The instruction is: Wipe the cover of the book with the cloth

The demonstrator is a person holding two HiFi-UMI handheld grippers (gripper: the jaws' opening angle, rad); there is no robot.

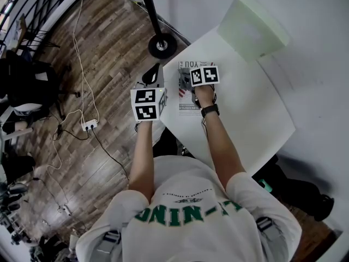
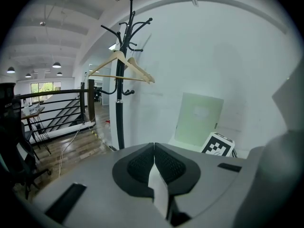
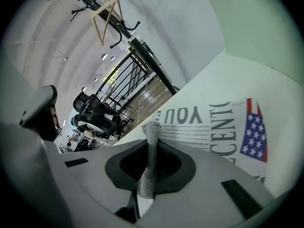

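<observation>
One grey cloth point(image 3: 148, 167) in right gripper point(image 3: 152, 139), book point(image 3: 223, 122) below, left gripper point(image 2: 154, 156) closed

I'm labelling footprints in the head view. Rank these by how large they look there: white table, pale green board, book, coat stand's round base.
1. white table
2. pale green board
3. book, partly hidden
4. coat stand's round base, which sits on the floor farther from the camera, so this last place is unsure.
</observation>
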